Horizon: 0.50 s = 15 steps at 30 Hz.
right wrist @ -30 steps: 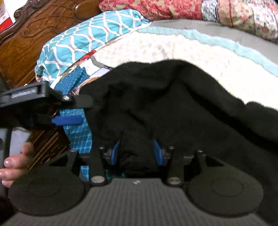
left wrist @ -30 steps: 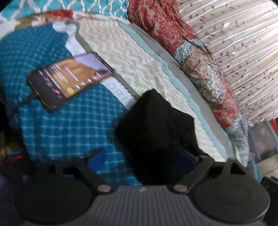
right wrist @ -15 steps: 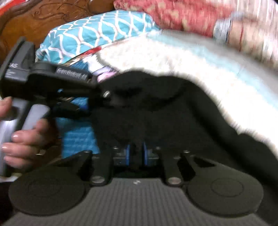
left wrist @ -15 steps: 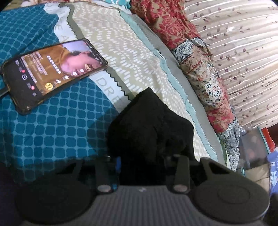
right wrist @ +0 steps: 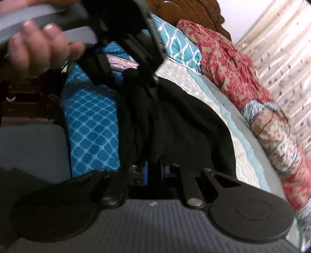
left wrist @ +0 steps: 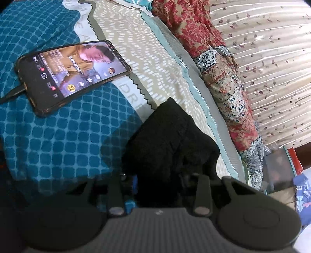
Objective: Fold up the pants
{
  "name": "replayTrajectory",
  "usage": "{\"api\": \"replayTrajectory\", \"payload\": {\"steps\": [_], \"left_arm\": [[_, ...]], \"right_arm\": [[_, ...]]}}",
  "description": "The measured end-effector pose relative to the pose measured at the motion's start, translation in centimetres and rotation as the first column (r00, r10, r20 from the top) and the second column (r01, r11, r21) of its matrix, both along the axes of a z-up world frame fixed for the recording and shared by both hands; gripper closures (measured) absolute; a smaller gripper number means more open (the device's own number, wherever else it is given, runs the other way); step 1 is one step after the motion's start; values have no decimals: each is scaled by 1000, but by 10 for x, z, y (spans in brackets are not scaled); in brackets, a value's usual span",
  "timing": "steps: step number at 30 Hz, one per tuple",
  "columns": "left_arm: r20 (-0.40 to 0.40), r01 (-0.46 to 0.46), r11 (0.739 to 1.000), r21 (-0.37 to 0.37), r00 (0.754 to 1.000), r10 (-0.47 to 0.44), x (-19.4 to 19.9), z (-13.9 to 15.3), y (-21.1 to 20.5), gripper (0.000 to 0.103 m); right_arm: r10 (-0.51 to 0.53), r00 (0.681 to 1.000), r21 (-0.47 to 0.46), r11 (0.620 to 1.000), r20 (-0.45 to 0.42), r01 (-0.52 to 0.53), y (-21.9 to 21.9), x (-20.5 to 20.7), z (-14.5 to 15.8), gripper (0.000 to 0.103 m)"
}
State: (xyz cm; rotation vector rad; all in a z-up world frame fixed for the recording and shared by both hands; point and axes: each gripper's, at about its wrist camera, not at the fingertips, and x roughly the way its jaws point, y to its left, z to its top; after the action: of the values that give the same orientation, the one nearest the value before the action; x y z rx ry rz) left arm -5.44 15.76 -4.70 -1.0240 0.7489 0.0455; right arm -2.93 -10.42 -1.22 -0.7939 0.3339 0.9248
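Note:
The black pants (left wrist: 171, 136) lie bunched on the bed, running from the blue blanket onto the beige sheet. In the left wrist view my left gripper (left wrist: 160, 180) has a thick fold of the pants between its jaws, which are still closing on it. My right gripper (right wrist: 153, 170) is shut on another bunch of the pants (right wrist: 184, 120), its blue pads pinching the cloth. The right wrist view also shows the left gripper (right wrist: 136, 77) just above, gripping the pants' upper edge, with a person's hand (right wrist: 38, 52) on its handle. The rest of the garment is hidden under its own folds.
A lit phone (left wrist: 72, 75) with a cable lies on the blue checked blanket (left wrist: 58, 140) to the left. A red patterned quilt (left wrist: 223, 77) runs along the far bed edge by a curtain (left wrist: 272, 58). A teal pillow (right wrist: 178, 44) and wooden headboard (right wrist: 184, 9) are behind.
Both grippers have closed on the black pants. The right gripper has rolled and dropped, tilting its view. The left gripper now sits close above it and has barely shifted.

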Motion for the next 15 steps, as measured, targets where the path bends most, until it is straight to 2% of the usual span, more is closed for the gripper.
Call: {"api": "replayTrajectory", "payload": {"steps": [2, 4, 5, 6, 10, 12, 13, 14, 15], "left_arm": [[-10, -8, 1000, 0, 1000, 8, 2, 0, 0, 69], [-13, -11, 1000, 7, 1000, 11, 2, 2, 1, 70], [-15, -14, 1000, 7, 1000, 14, 2, 3, 1, 70], [-16, -17, 1000, 7, 1000, 17, 1, 4, 1, 70], [-4, -20, 999, 28, 1000, 20, -4, 13, 4, 70], [-11, -18, 999, 42, 1000, 19, -3, 13, 3, 70], [-17, -21, 999, 47, 1000, 22, -3, 13, 2, 70], [-18, -23, 999, 50, 1000, 24, -3, 13, 1, 70], [-19, -24, 998, 54, 1000, 25, -3, 14, 1, 70]], "right_arm": [[-20, 998, 17, 1000, -61, 21, -1, 11, 8, 83], [-43, 986, 51, 997, -159, 52, -8, 22, 21, 74], [-46, 974, 83, 994, -223, 66, -15, 27, 28, 63], [-48, 958, 119, 989, -284, 85, -23, 32, 37, 54], [-80, 870, 269, 934, -487, 237, -59, 52, 59, 52], [-115, 809, 311, 885, -577, 348, -72, 65, 58, 52], [-144, 761, 310, 853, -632, 419, -77, 75, 52, 52], [-165, 709, 298, 825, -685, 480, -82, 79, 42, 52], [-176, 624, 256, 802, -761, 539, -86, 88, 27, 52]]}}
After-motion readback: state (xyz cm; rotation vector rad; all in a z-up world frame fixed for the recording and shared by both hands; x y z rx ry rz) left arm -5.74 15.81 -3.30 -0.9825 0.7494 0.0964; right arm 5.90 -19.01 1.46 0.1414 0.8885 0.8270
